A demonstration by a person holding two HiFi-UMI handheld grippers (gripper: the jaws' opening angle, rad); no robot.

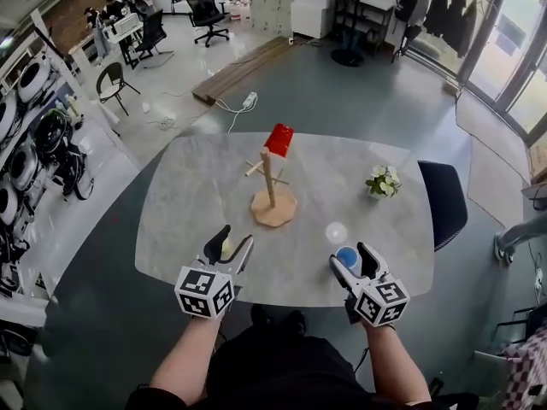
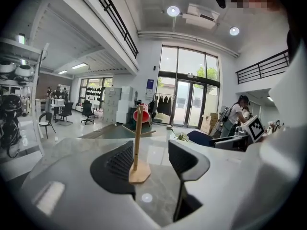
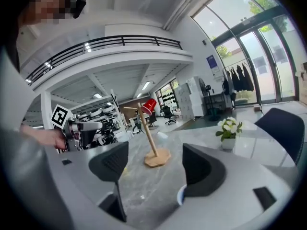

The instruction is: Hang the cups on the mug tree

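The wooden mug tree (image 1: 270, 188) stands mid-table with a red cup (image 1: 279, 139) hung on its top peg. A white cup (image 1: 336, 232) sits on the table right of the tree. A blue cup (image 1: 347, 257) lies under my right gripper (image 1: 355, 263), which is open; its rim (image 3: 181, 195) peeks out beside the right finger. A yellow cup (image 1: 226, 248) shows beneath my left gripper (image 1: 231, 244), also open. In the left gripper view the tree (image 2: 136, 150) and red cup (image 2: 141, 114) stand ahead, with nothing between the fingers (image 2: 120, 162).
A small pot of white flowers (image 1: 383, 182) stands at the table's right side. A dark blue chair (image 1: 444, 199) is tucked against the right edge. The grey marble table (image 1: 188, 203) has a rounded front edge near me. Office chairs and equipment line the room's left.
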